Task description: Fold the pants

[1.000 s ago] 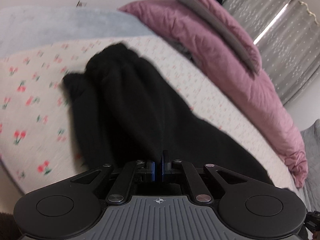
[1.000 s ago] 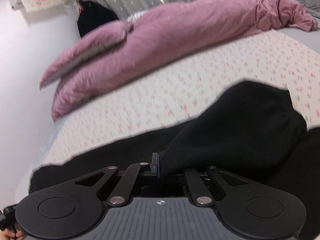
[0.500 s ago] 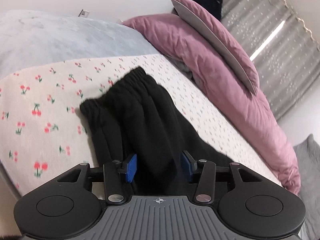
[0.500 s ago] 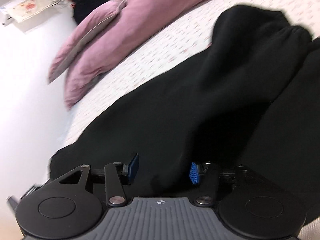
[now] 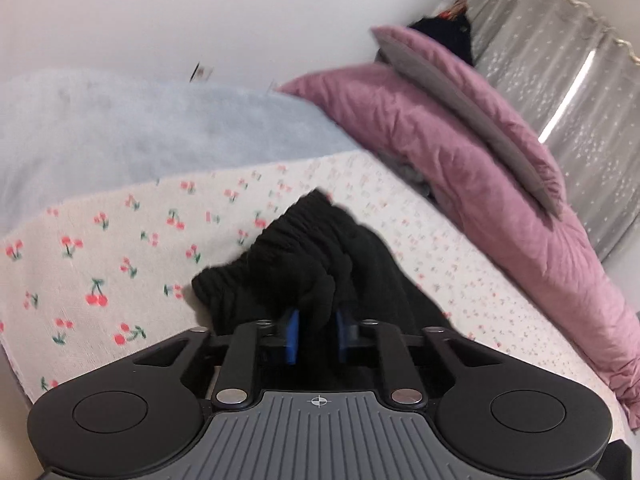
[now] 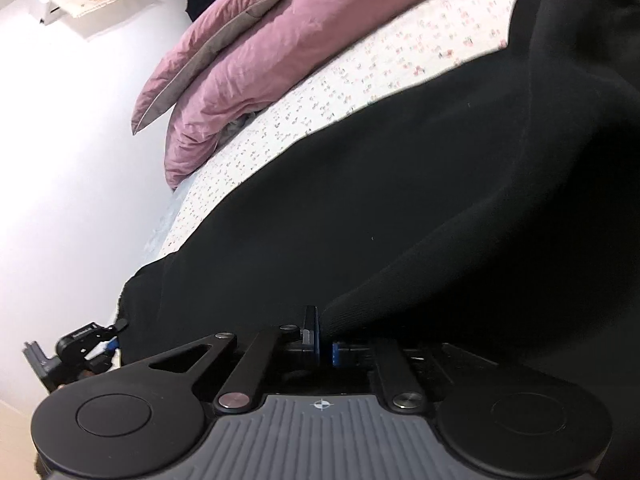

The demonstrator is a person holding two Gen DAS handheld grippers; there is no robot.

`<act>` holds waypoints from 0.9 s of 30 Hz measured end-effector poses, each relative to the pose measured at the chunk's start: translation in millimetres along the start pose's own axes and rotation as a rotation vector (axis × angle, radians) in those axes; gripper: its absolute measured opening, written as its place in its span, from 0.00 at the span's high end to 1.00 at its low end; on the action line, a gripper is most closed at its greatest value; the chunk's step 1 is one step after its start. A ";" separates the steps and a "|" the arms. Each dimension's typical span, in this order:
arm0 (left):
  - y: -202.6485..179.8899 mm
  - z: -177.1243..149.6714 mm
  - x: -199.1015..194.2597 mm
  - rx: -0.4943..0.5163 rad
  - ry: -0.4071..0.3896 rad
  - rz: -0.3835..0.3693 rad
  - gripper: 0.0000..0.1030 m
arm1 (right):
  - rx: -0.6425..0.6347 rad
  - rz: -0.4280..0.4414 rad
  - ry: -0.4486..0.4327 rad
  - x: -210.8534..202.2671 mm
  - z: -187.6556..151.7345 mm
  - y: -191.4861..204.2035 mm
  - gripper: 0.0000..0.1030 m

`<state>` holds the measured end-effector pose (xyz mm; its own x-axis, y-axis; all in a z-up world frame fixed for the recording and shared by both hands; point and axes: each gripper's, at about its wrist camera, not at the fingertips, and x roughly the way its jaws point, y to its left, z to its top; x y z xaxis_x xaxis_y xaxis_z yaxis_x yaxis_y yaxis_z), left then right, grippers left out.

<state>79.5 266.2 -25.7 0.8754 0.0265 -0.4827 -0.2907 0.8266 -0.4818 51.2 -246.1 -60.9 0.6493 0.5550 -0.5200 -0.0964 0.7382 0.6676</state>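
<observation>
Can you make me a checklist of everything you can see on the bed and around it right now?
Surface: bed sheet, white with cherry print.
Job's things: black pants lying across the sheet, waistband bunched up.
Clutter: pink duvet and a pillow along the far side; pale blue blanket beside them.
Grippers: left gripper has just closed, pinching pants fabric near the waistband; right gripper has just closed on a fold of the pants.
Cables: nothing seen.
Surroundings: white wall, grey curtains, a dark garment hanging behind the pillow.
</observation>
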 end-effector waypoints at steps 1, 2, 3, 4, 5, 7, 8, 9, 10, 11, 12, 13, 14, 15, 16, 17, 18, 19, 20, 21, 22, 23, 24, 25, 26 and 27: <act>-2.3 0.4 -5.2 0.019 -0.021 -0.013 0.90 | -0.025 0.004 -0.017 -7.5 0.5 4.8 0.94; -3.6 0.7 -10.4 0.032 -0.038 -0.025 0.90 | -0.050 0.011 -0.037 -15.3 0.3 9.0 0.94; -3.8 1.2 -15.4 0.043 -0.050 -0.037 0.90 | -0.073 0.017 -0.053 -22.1 1.3 14.7 0.94; -3.7 0.8 -21.2 0.059 -0.060 -0.045 0.90 | -0.099 0.019 -0.065 -29.3 1.5 20.9 0.94; -2.6 0.2 -25.3 0.070 -0.064 -0.044 0.90 | -0.126 0.018 -0.073 -36.0 0.6 26.7 0.94; 0.4 -1.7 -31.9 0.072 -0.058 -0.027 0.90 | -0.177 -0.002 -0.066 -47.7 -4.0 37.2 0.94; 3.1 -2.2 -34.0 0.070 -0.046 -0.016 0.90 | -0.197 -0.014 -0.052 -52.1 -7.2 40.6 0.94; 5.7 -2.8 -35.4 0.067 -0.035 -0.007 0.90 | -0.219 -0.022 -0.040 -54.8 -10.8 44.0 0.94; 8.1 -3.4 -36.6 0.067 -0.022 0.003 0.90 | -0.240 -0.030 -0.024 -55.2 -14.6 46.6 0.94; 8.8 -3.9 -36.9 0.071 -0.011 0.014 0.90 | -0.259 -0.043 -0.003 -54.7 -18.3 48.0 0.94; 9.1 -5.5 -37.5 0.076 -0.002 0.025 0.90 | -0.272 -0.056 0.022 -52.8 -21.2 48.1 0.94; 9.7 -6.9 -38.4 0.085 0.007 0.038 0.90 | -0.274 -0.066 0.046 -51.1 -22.9 46.2 0.94; 10.5 -8.5 -39.6 0.092 0.015 0.050 0.90 | -0.270 -0.073 0.071 -49.1 -24.1 43.7 0.94; 11.1 -9.5 -40.0 0.100 0.019 0.057 0.90 | -0.262 -0.078 0.092 -46.0 -25.3 42.4 0.94; 11.1 -10.7 -40.8 0.110 0.024 0.065 0.90 | -0.252 -0.079 0.111 -44.8 -26.2 39.6 0.94; 11.5 -12.2 -41.0 0.122 0.029 0.074 0.89 | -0.244 -0.078 0.125 -37.8 -27.0 40.3 0.94; 10.4 -13.7 -40.8 0.140 0.036 0.090 0.89 | -0.241 -0.077 0.138 -37.6 -27.7 36.9 0.94; 8.4 -15.6 -39.4 0.160 0.047 0.113 0.88 | -0.241 -0.081 0.154 -39.0 -30.5 34.9 0.94; 6.0 -17.4 -36.9 0.180 0.062 0.135 0.86 | -0.238 -0.086 0.169 -37.3 -33.6 33.1 0.95; 3.8 -19.5 -33.4 0.202 0.080 0.158 0.85 | -0.243 -0.090 0.178 -37.9 -36.8 33.0 0.95; 3.7 -20.5 -30.7 0.219 0.092 0.170 0.84 | -0.250 -0.092 0.180 -34.8 -35.0 35.5 0.95; 1.9 -21.5 -28.8 0.238 0.099 0.181 0.83 | -0.257 -0.089 0.184 -34.7 -34.4 36.9 0.94; 1.5 -22.1 -27.9 0.250 0.103 0.188 0.81 | -0.264 -0.085 0.191 -35.1 -33.1 38.3 0.94; 0.9 -22.8 -28.1 0.259 0.103 0.189 0.80 | -0.266 -0.079 0.199 -35.5 -31.1 39.1 0.91; 0.6 -23.1 -28.7 0.267 0.100 0.182 0.74 | -0.258 -0.069 0.209 -37.3 -28.3 37.8 0.87; -0.2 -23.3 -30.9 0.272 0.089 0.182 0.67 | -0.243 -0.064 0.218 -38.3 -24.2 37.2 0.80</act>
<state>43.6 252.1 -27.8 0.7780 0.1482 -0.6105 -0.3149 0.9329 -0.1748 4.5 -230.7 -29.1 0.4856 0.5544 -0.6759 -0.2550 0.8294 0.4971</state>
